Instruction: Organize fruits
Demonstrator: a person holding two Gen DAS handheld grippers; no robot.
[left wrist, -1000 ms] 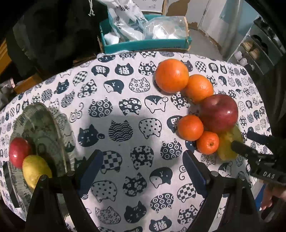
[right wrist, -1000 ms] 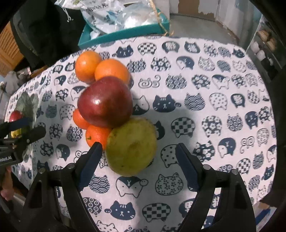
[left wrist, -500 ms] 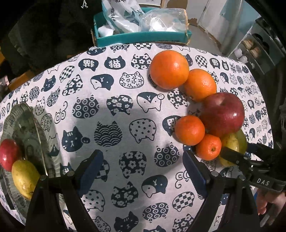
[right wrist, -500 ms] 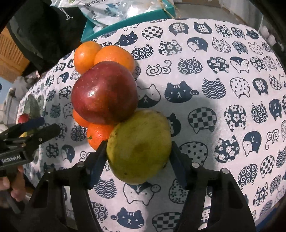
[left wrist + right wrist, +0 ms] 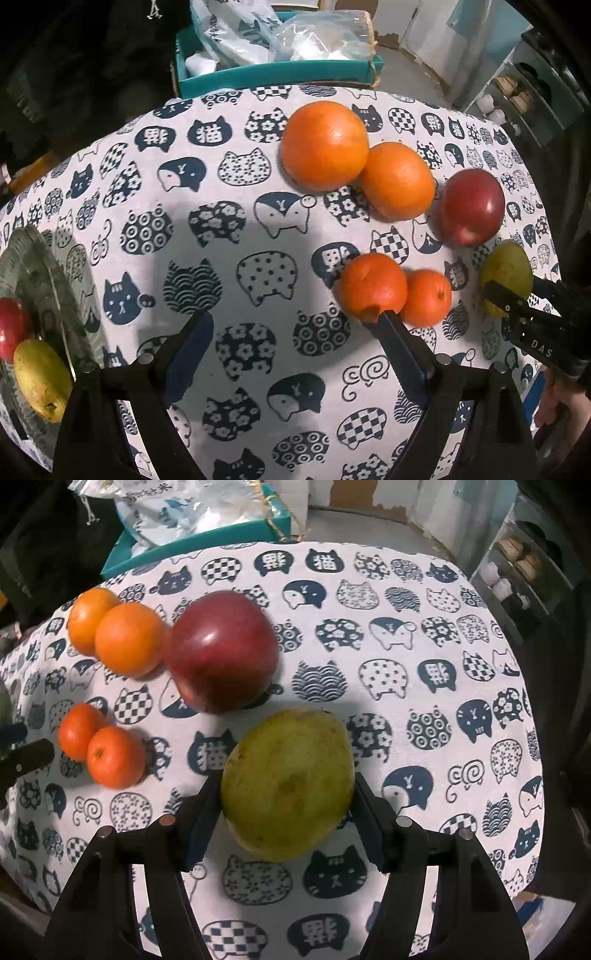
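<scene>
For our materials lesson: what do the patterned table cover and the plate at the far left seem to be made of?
White table cover with navy cat prints: probably woven cloth; matte, no glare. Round clear plate holding fruit: likely glass, perhaps plastic; see-through, with the pattern showing through its glinting rim.

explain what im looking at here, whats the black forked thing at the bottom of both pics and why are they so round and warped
There is no robot: a person holds a two-fingered grasping tool in each hand, each with a fisheye camera looking along its fingers, hence the warping. One picture comes from the left tool, which is open and empty. The other comes from the right tool, shut on a green pear. On the cat-print tablecloth lie a red apple, two oranges and two tangerines. At the left view's edge, a glass plate holds another red apple and a yellow pear.
</scene>
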